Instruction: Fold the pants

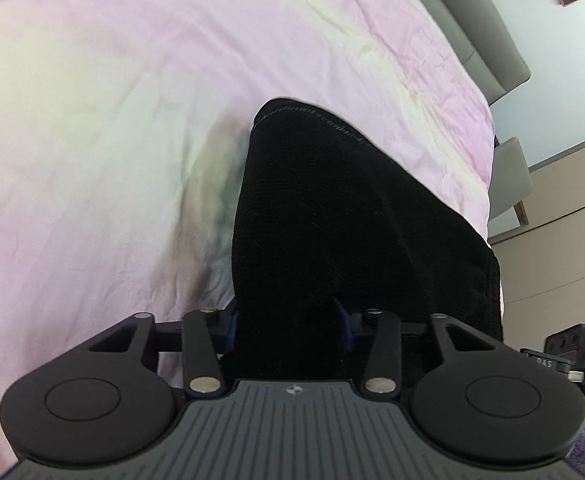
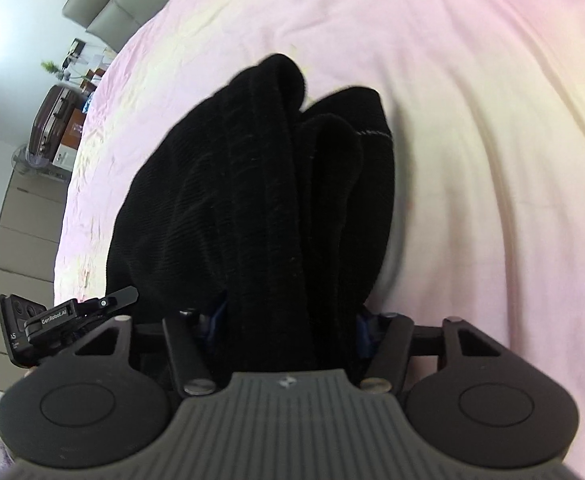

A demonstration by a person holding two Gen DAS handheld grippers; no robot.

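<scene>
On the pink bed, both hand-held grippers clamp black pants stretching lengthwise away.

"GenRobot.AI" on black clamp, partial "AS" on black mount

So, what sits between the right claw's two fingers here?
Bunched black pants fill the gap between the right claw's blue fingers, seen in the right wrist view; the cloth trails forward onto the pink bedsheet.
</scene>
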